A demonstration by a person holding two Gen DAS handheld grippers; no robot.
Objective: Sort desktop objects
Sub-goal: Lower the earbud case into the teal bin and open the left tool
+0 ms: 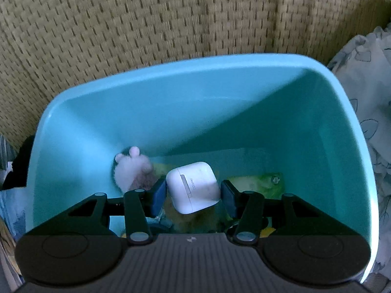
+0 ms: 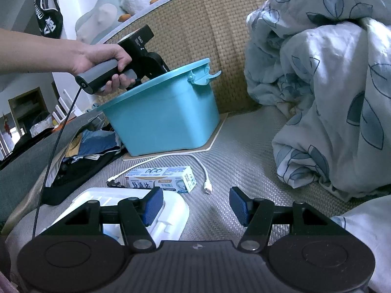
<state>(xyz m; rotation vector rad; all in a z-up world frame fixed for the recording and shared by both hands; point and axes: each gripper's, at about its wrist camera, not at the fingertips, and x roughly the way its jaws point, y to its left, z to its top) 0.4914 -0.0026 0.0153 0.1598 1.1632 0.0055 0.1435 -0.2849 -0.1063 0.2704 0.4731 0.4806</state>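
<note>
- White, rounded-square plastic earbud case (image 1: 194, 187) sits pinched between the blue pads of the left gripper (image 1: 194, 196), held low inside the turquoise plastic storage bin (image 1: 171, 112), just above the bin's floor.
- Its lid seam runs from far-left to near-right in the left wrist view, so the case lies tilted, one broad face turned up toward the camera; it is nearly as wide as long, and its slightly longer axis slants from near-left to far-right, across the line between the two pads.
- Step in hand, as I judge it: dropping the case into the bin. The next move calls only for spreading the jaws so the case falls the short way onto the contents, then lifting clear of the rim.
- Below and beside it lie a pink fluffy plush toy (image 1: 133, 171) at the far left and a green-and-yellow flat packet (image 1: 259, 183) to the right.
- From the right wrist view, a person's hand (image 2: 97, 58) grips the left tool, angled down into the bin.
- Right gripper (image 2: 195, 206) hovers with jaws spread and nothing between them, over the grey woven mat (image 2: 232, 151).
- Still unsorted on the mat: a blue-and-white toothpaste carton (image 2: 162, 179), a white charging cable (image 2: 202, 171) and a white plastic tray (image 2: 136, 204) at the near left.
- A leaf-print duvet (image 2: 330, 97) is heaped at the right.
</note>
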